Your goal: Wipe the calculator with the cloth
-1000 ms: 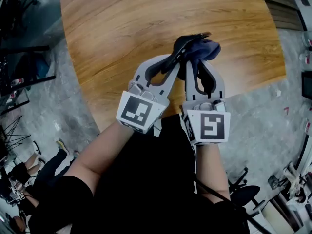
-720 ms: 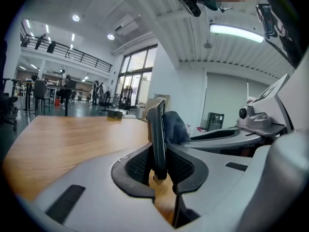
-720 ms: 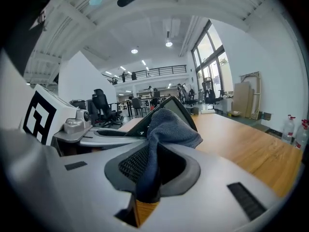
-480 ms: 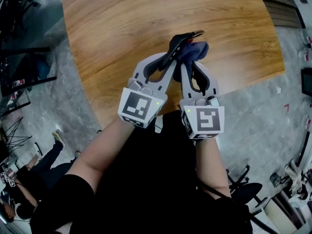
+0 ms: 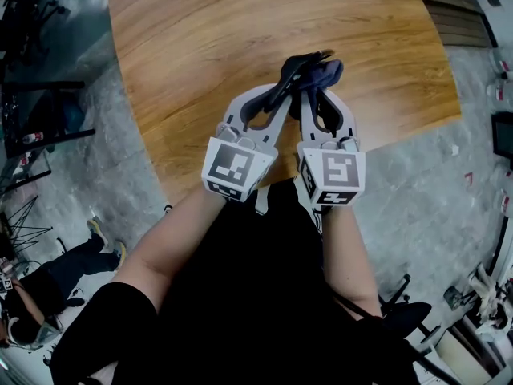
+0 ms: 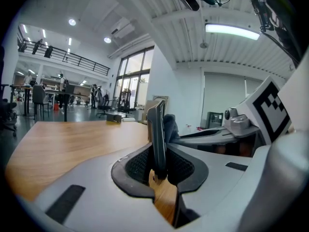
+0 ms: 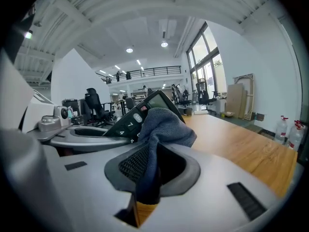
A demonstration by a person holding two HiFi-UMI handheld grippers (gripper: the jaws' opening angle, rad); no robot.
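Holding a calculator (image 5: 303,61) and a cloth (image 5: 329,72) together over the wooden bench (image 5: 240,38).
Left gripper (image 5: 282,87) has its jaws clamped on the black calculator's lower edge and holds it on edge above the bench's near side. Right gripper (image 5: 314,95) has its jaws clamped on the dark blue cloth, which is bunched against the calculator's keypad face.

Black calculator (image 5: 300,61), dark blue cloth (image 5: 327,72), honey-brown wood-grain table (image 5: 232,30); pale grey left gripper (image 6: 158,161) and right gripper (image 7: 147,178), black-and-white square markers.

Wooden table (image 5: 200,38), curved edge
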